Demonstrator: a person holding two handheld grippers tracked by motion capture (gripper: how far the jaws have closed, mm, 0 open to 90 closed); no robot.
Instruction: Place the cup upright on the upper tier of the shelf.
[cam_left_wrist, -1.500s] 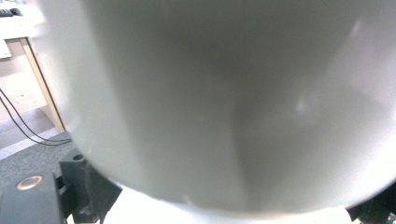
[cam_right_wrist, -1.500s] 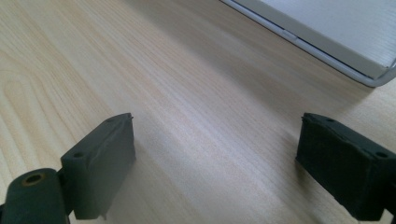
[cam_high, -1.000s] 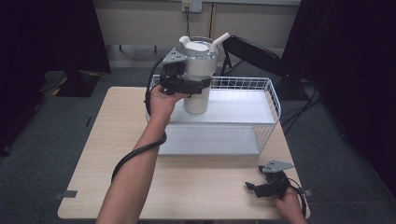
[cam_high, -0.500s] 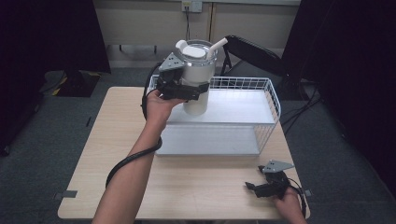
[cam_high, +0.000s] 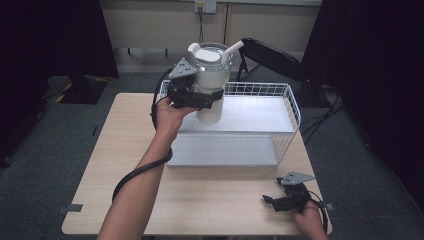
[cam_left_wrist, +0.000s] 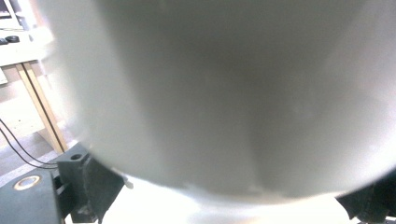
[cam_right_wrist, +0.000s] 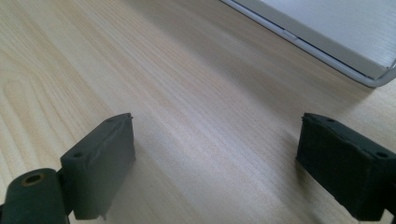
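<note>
A white tumbler (cam_high: 212, 75) with a lid and a straw stands upright over the left part of a white wire basket (cam_high: 292, 107). My left gripper (cam_high: 210, 96) is shut on the tumbler's middle, from its left side. In the left gripper view the tumbler's wall (cam_left_wrist: 224, 93) is blurred and very close, between the two jaws of the left gripper (cam_left_wrist: 229, 196). Whether its base touches the basket floor I cannot tell. My right gripper (cam_high: 274, 201) rests open near the table's front right corner, and in its own view the right gripper (cam_right_wrist: 215, 154) has only bare wood between its jaws.
The basket stands on a grey tray (cam_high: 222, 150) at the back middle of the wooden table (cam_high: 100, 165). A corner of that tray (cam_right_wrist: 336, 42) lies ahead of the right gripper. A black chair (cam_high: 270, 55) is behind the table.
The left gripper, with the tumbler in it, has shifted slightly toward the person and a little left. The right gripper has stayed where it was.
</note>
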